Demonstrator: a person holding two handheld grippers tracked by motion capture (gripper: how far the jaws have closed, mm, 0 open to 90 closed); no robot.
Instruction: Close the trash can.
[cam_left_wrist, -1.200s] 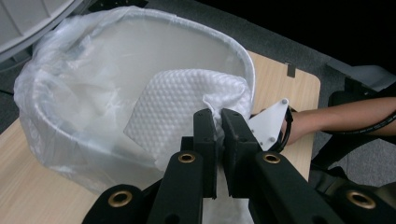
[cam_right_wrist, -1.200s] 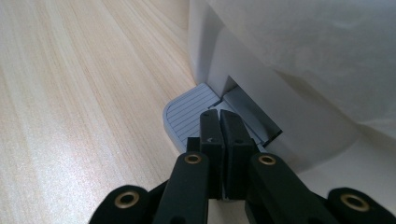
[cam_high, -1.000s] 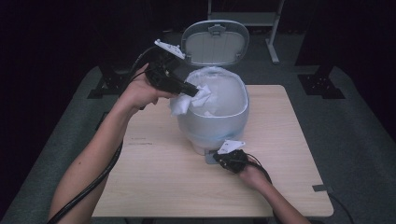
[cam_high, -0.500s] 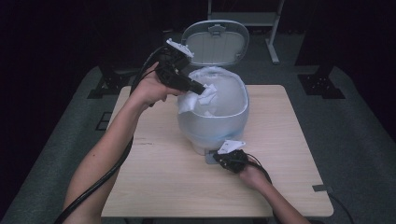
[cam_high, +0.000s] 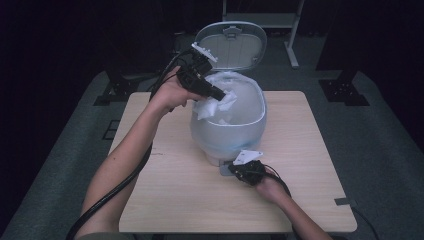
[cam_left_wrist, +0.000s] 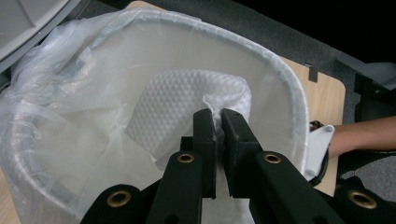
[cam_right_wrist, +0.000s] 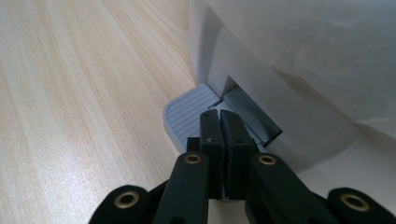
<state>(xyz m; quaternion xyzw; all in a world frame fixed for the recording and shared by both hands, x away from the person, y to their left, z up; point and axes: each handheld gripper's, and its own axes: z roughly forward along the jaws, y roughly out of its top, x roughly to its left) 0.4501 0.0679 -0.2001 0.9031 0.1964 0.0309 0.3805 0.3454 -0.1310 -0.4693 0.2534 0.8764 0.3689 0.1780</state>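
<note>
One crumpled paper towel is pinched between the jaws of the left gripper, and it's hanging just inside the bin, right over the near-left part of the rim. You can see the dimpled texture of the towel pretty well in the left gripper view, with a corner of it squeezed in the narrow gap between the two black jaws. That bin is a small pale pedal one sitting mid-table, lined with a thin clear bag that's bunched up and spilling over the rim on the lid side, so the towel is basically resting against loose plastic. Its lid is standing fully up at the back, tilted away, nothing blocking the opening from above. Down at the base, the right gripper has its jaws pressed together with nothing between them, tips lying on the grey ribbed pedal that pokes out of the slot at the bin's foot. From the high view that right gripper sits on the near side of the bin, touching it or close to it, well apart from the left gripper up top. Everything's on a light wooden table with grey floor around it, and a thick black cable runs down along the left forearm.
</note>
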